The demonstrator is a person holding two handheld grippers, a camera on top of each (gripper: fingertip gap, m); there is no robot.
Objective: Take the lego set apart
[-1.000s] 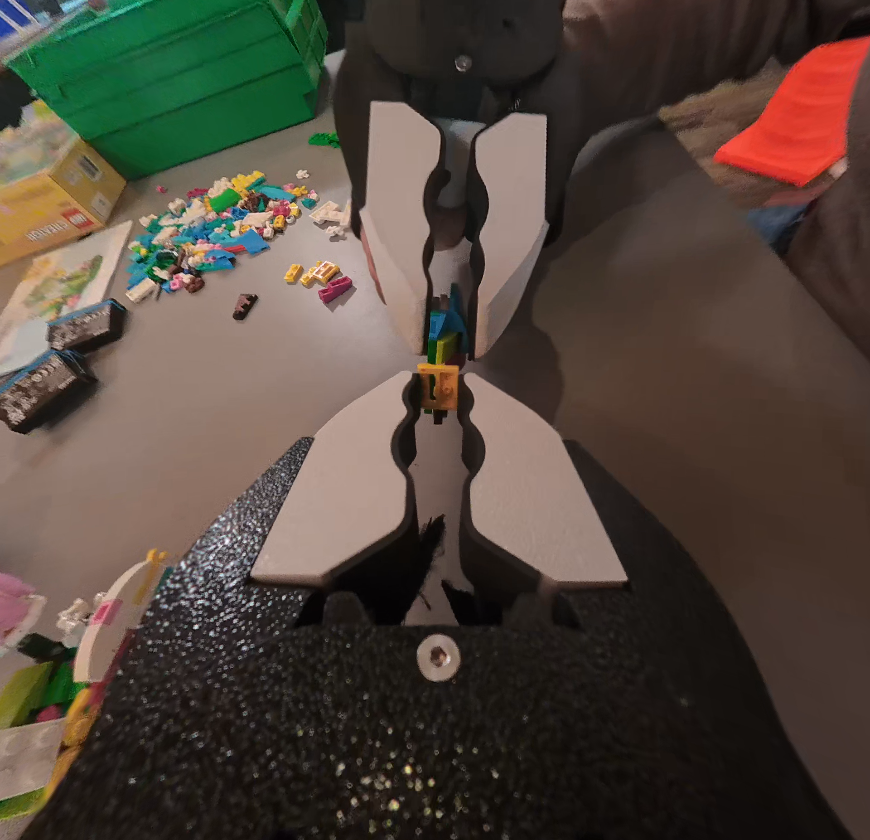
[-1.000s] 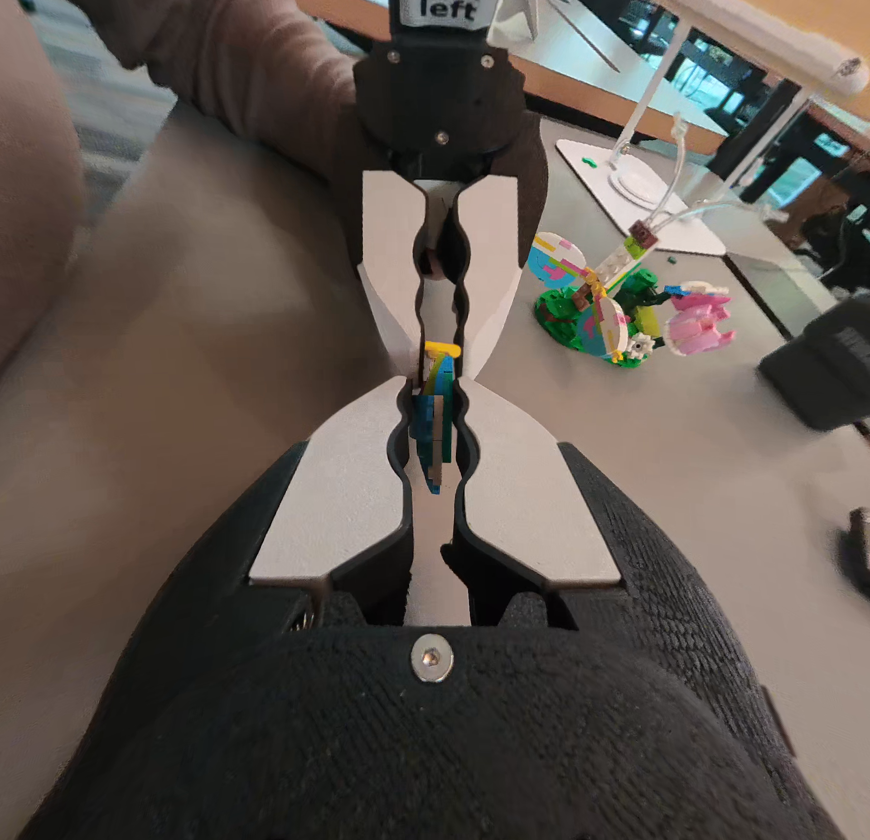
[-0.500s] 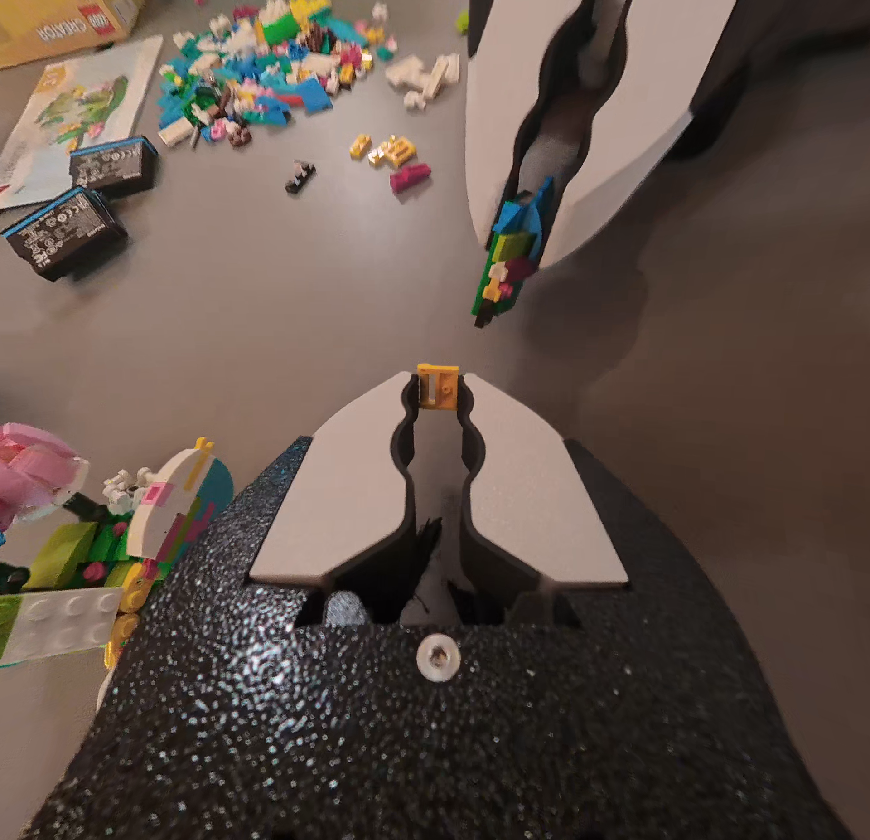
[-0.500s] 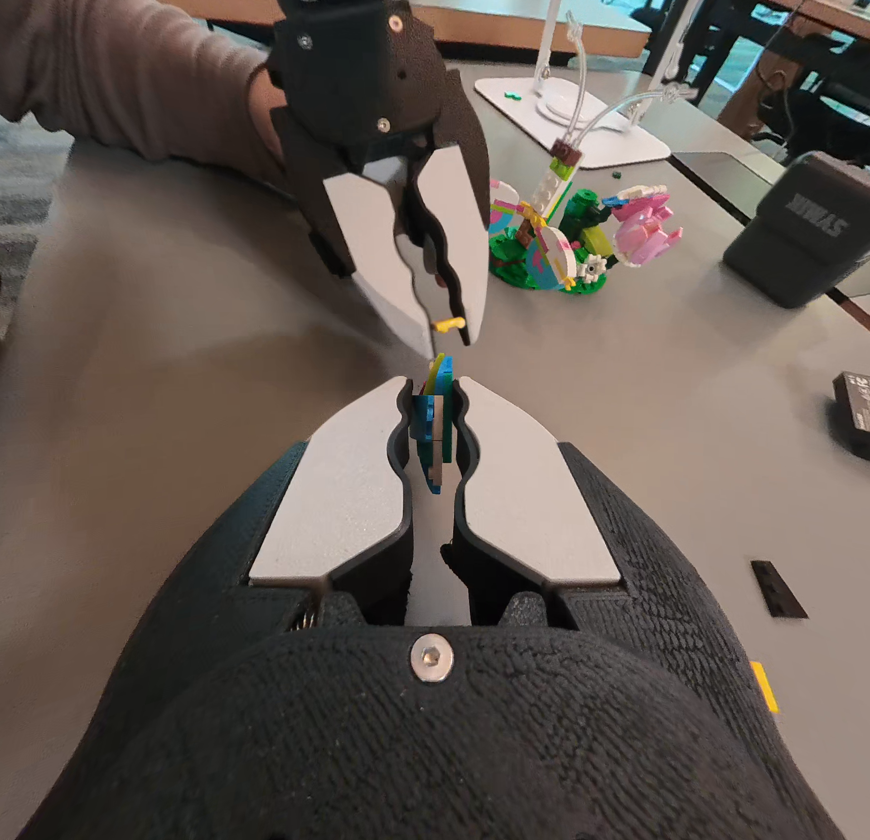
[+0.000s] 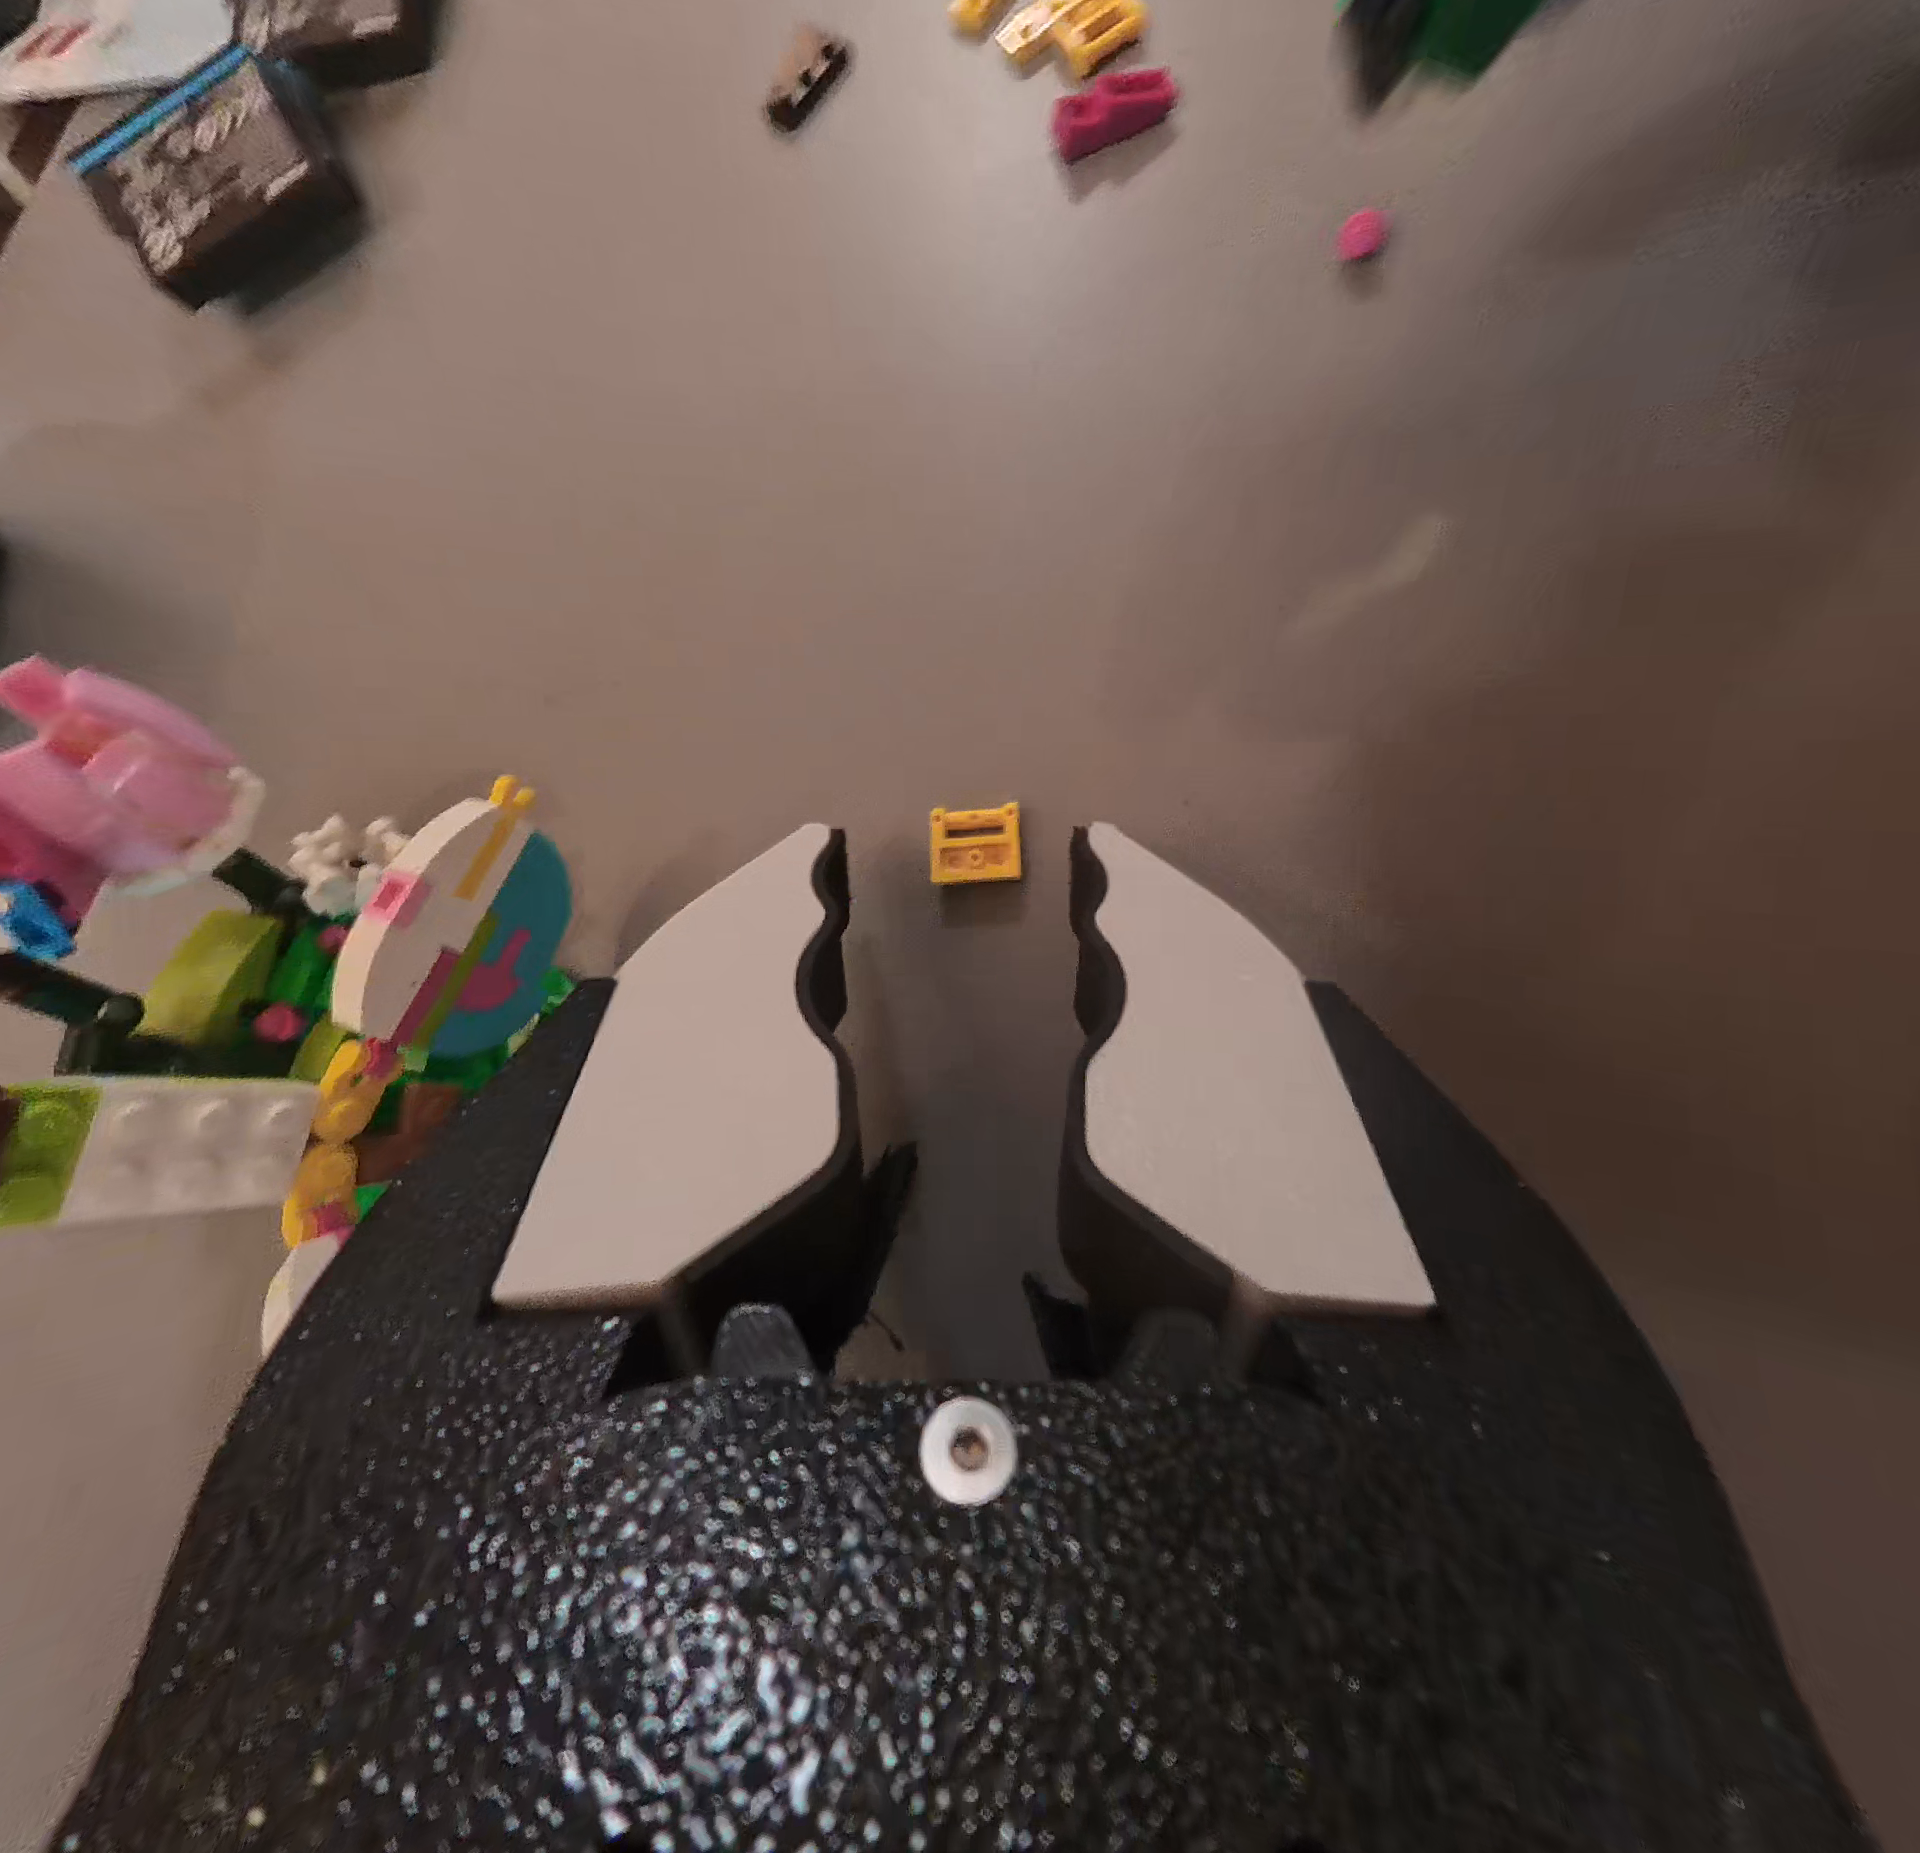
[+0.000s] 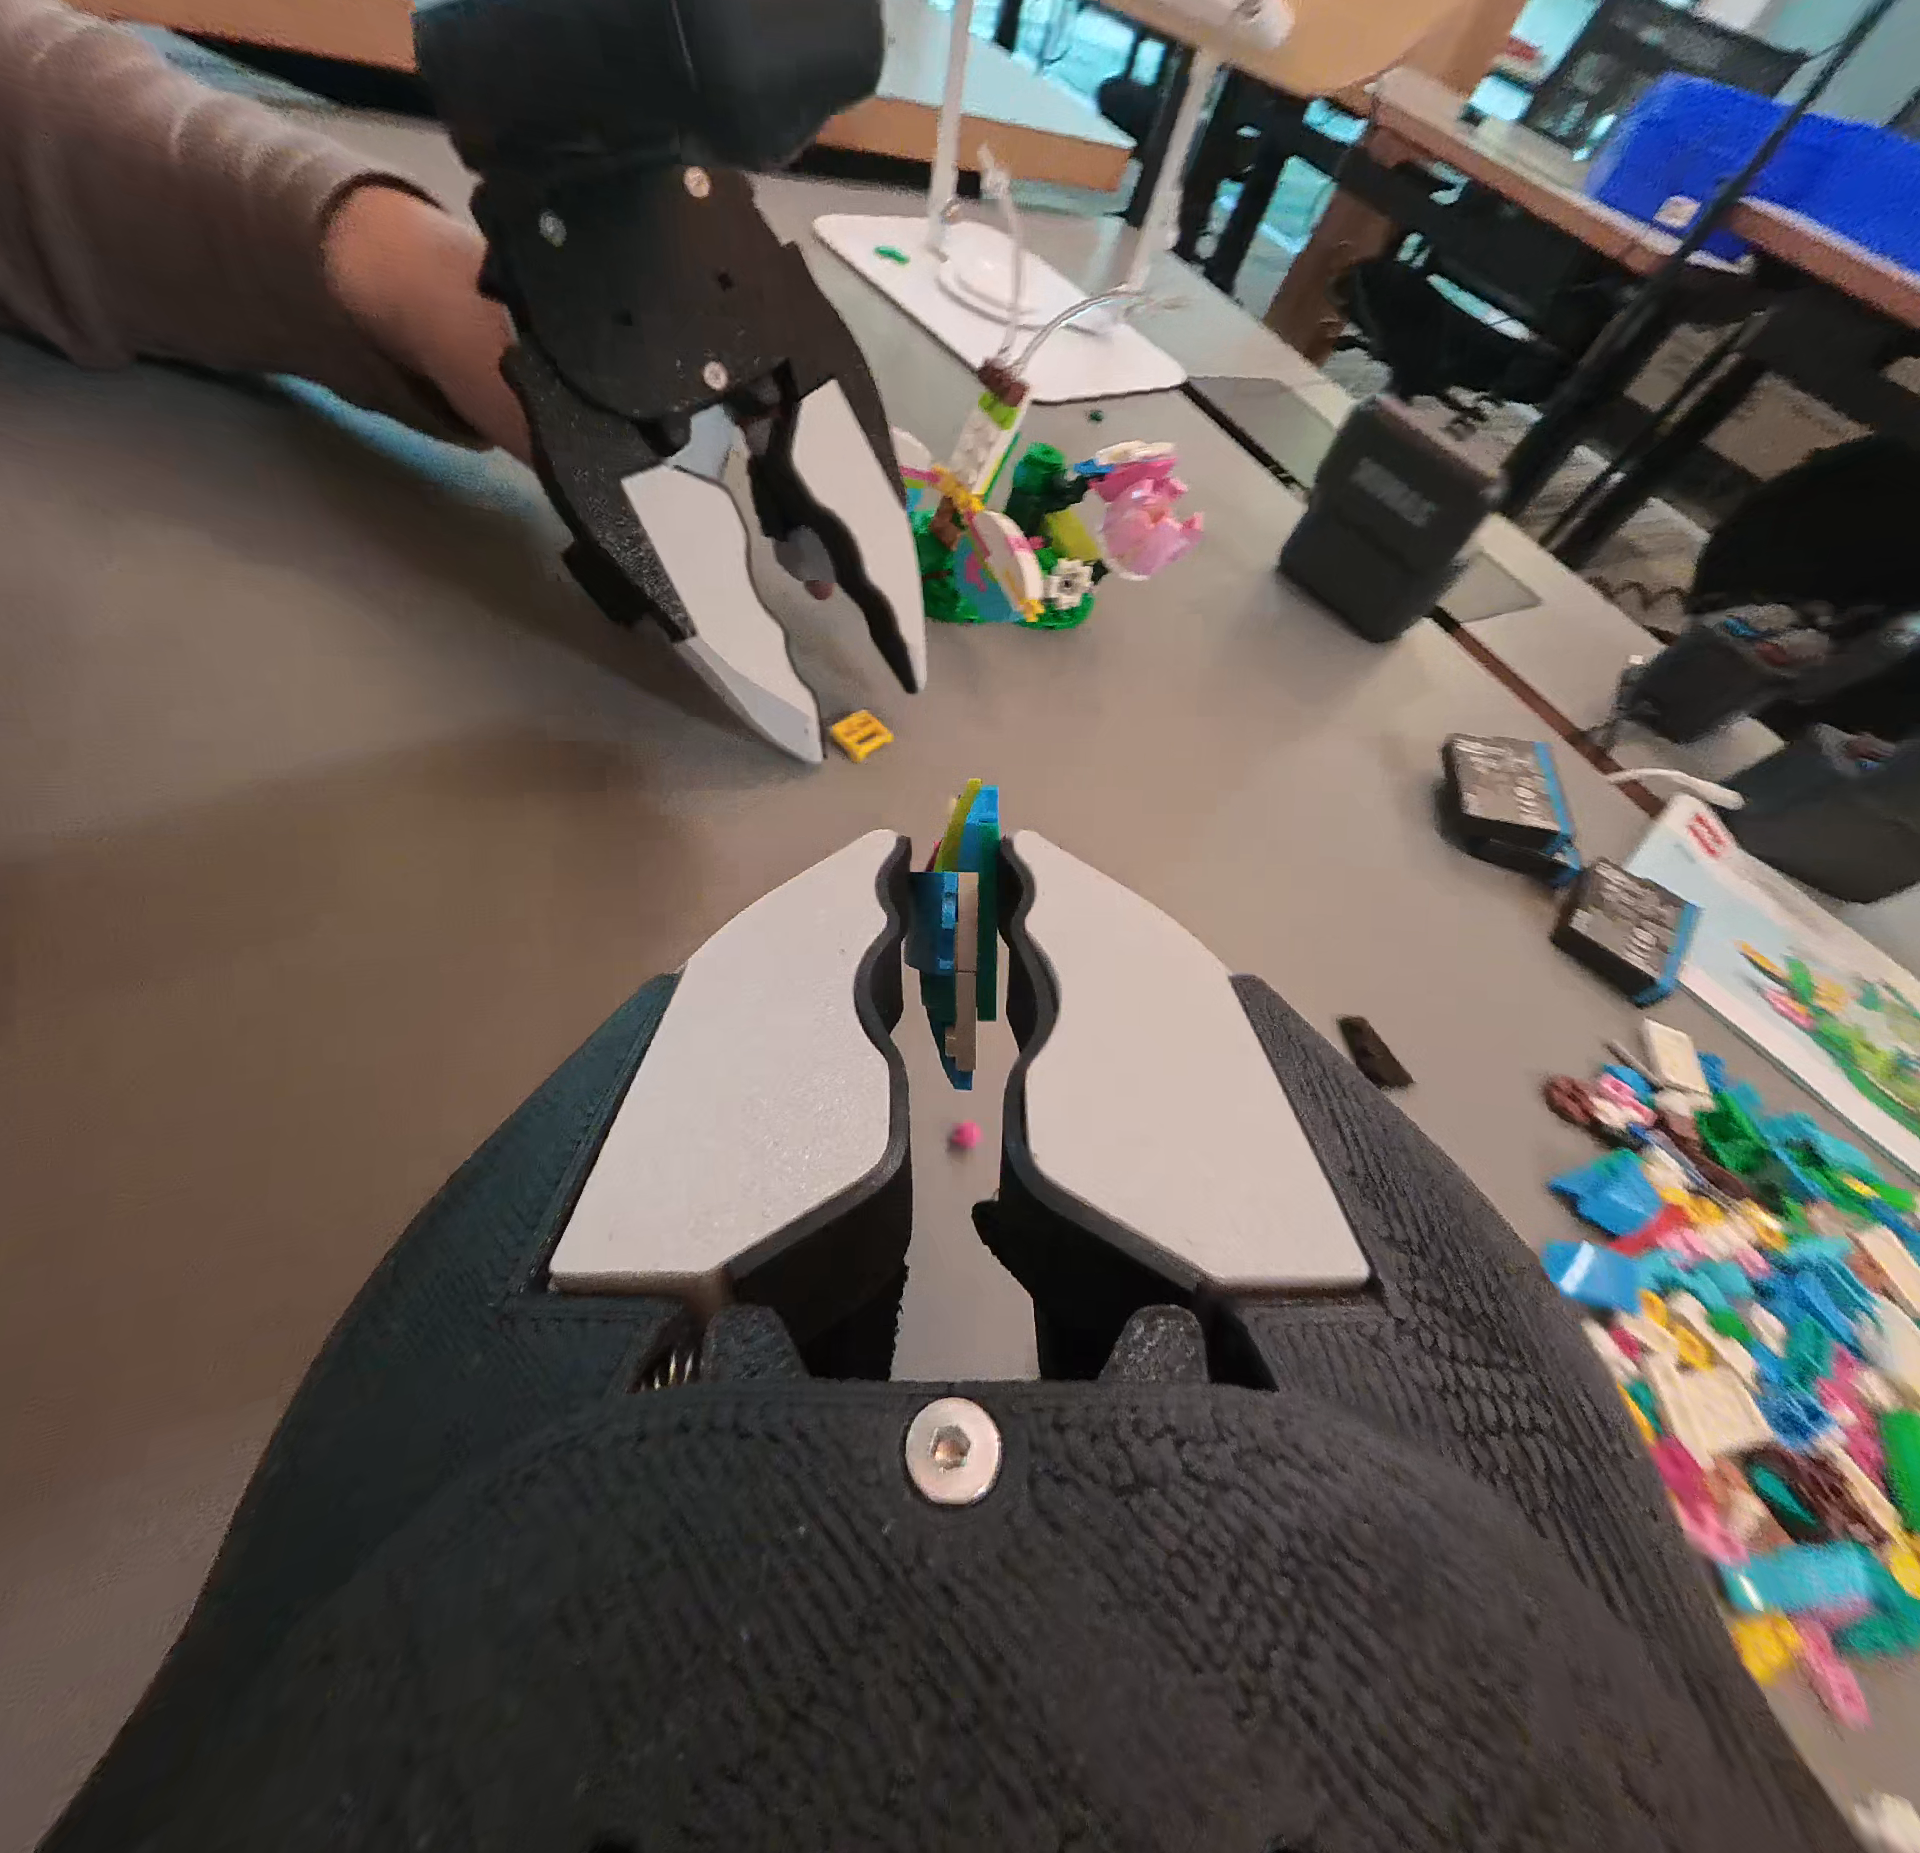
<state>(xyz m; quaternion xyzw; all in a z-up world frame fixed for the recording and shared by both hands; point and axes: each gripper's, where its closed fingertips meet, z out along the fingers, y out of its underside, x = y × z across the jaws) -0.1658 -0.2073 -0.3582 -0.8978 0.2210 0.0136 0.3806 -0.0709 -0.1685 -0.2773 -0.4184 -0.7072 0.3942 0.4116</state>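
Through the left wrist view we see the left gripper [image 5: 958, 847] with fingers spread wide above the grey table [image 5: 935, 515], a small yellow piece [image 5: 974, 844] lying loose on it between the tips (the pink-flowered lego set [image 5: 239, 972] stands at the left edge). Through the right wrist view we see the right gripper [image 6: 953, 847] clenched on a blue-and-green lego chunk [image 6: 961, 930], loose bricks [image 6: 1756, 1315] heaped to its right.
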